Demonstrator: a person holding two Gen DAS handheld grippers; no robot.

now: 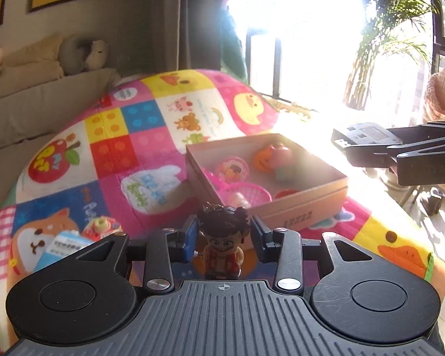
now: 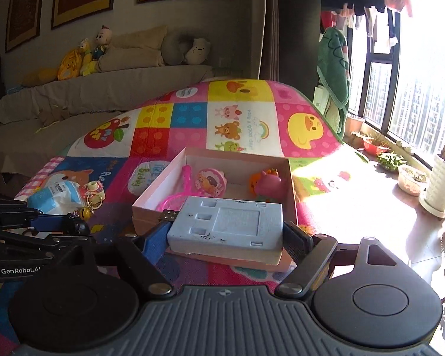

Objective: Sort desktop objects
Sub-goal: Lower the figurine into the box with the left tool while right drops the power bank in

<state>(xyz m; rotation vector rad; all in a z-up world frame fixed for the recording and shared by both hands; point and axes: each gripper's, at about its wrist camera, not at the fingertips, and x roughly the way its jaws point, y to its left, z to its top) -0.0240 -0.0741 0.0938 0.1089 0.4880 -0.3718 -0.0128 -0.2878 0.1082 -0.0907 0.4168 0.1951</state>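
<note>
My left gripper (image 1: pixel 224 234) is shut on a small dark-haired figurine (image 1: pixel 223 240) and holds it above the mat, just in front of the cardboard box (image 1: pixel 305 207). My right gripper (image 2: pixel 225 237) is shut on a flat light-blue gadget (image 2: pixel 228 225) and holds it over the near edge of the box (image 2: pixel 154 195). The box holds a pink net, a round pink toy (image 2: pixel 210 182), an orange pumpkin and a pink teapot toy (image 2: pixel 270 185). The right gripper shows at the right of the left wrist view (image 1: pixel 368 142); the left gripper shows at the left of the right wrist view (image 2: pixel 53 225).
A tissue pack (image 2: pixel 56 195), a small round toy (image 2: pixel 93 190) and a yellow bell keychain (image 2: pixel 84 212) lie on the colourful mat (image 2: pixel 240 109) left of the box. A sofa with plush toys is behind. Plant pots and a window are at the right.
</note>
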